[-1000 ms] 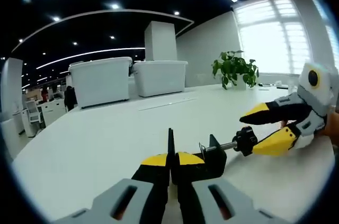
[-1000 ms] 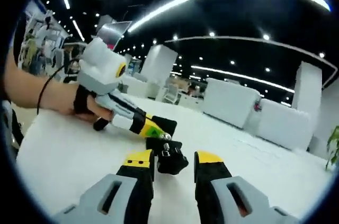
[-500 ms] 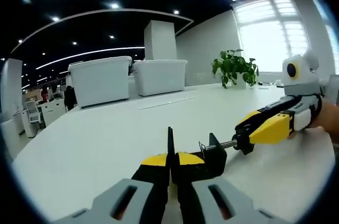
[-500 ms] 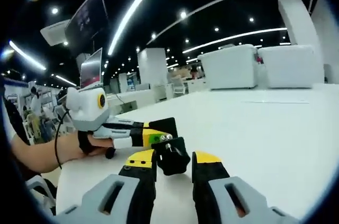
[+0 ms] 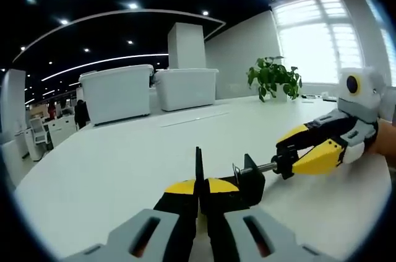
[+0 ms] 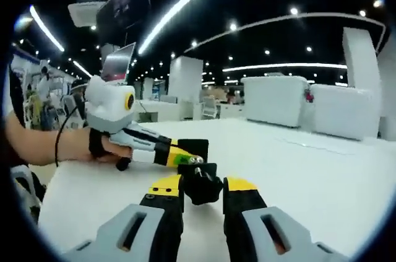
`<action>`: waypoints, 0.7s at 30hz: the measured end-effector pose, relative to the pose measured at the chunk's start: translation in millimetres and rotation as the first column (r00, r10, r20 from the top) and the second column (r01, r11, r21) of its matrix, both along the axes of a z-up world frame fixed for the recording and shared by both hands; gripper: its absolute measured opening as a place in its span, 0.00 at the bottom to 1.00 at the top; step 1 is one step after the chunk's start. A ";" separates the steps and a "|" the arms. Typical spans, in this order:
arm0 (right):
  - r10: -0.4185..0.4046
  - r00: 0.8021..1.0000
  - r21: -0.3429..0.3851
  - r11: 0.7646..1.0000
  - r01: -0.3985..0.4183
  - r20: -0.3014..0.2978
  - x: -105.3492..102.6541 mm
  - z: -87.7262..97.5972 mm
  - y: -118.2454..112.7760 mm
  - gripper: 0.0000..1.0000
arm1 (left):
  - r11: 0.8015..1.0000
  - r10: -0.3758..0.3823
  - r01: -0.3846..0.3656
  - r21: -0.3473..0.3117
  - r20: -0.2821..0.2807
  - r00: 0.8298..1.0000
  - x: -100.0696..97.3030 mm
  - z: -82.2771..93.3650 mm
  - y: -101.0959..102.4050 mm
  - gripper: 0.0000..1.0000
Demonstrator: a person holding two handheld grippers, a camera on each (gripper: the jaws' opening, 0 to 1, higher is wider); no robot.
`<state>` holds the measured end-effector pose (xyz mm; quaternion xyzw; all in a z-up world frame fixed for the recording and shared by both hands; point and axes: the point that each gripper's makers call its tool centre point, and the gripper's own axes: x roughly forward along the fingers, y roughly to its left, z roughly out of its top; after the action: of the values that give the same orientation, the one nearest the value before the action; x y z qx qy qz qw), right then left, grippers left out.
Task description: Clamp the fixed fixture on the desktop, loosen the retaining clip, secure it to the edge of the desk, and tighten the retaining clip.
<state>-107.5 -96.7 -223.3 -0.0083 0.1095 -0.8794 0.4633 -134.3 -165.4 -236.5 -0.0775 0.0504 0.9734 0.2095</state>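
Observation:
A black C-shaped clamp fixture [image 5: 247, 181] lies on the white desk [image 5: 111, 163]. Its screw rod ends in a black knob [image 5: 283, 164]. My left gripper [image 5: 199, 184] is shut on the fixture's thin upright plate. My right gripper [image 5: 294, 153] comes in from the right, its yellow-tipped jaws closed over the knob. In the right gripper view the knob [image 6: 199, 183] sits between my right gripper's [image 6: 203, 186] jaws. Just beyond it, the left gripper [image 6: 182, 155] holds the fixture, with a person's hand [image 6: 59, 144] behind it.
Two white bins [image 5: 117, 93] [image 5: 185, 88] stand at the back of the desk, and a potted plant [image 5: 272, 79] is near the window at the right. The desk's edge [image 6: 46, 181] runs close on the left in the right gripper view, beside the hand.
The right gripper's jaws closed from a wider spread onto the knob and rolled around it. The left gripper and the fixture have stayed still.

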 end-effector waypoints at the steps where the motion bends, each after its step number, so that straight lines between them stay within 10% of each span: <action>1: -0.002 1.000 0.008 1.000 0.002 -0.014 1.2 0.5 -1.0 0.23 | 1.000 0.000 0.000 -0.001 0.000 1.000 0.2 -0.1 0.0 0.06; 14: -0.003 0.997 0.050 0.999 0.007 -0.080 -2.7 3.1 -2.9 0.24 | 1.000 0.001 -0.001 -0.004 0.007 1.000 -2.9 -1.6 -0.7 0.06; 21: -0.009 0.997 -0.125 0.992 0.019 0.080 -7.0 18.7 3.8 0.28 | 1.000 -0.001 0.001 -0.007 0.007 1.000 -5.3 -2.2 -0.9 0.06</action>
<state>-114.5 -92.9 -204.5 -0.0017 0.0356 -0.8873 0.4598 -139.6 -166.3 -238.7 -0.0814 0.0532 0.9729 0.2098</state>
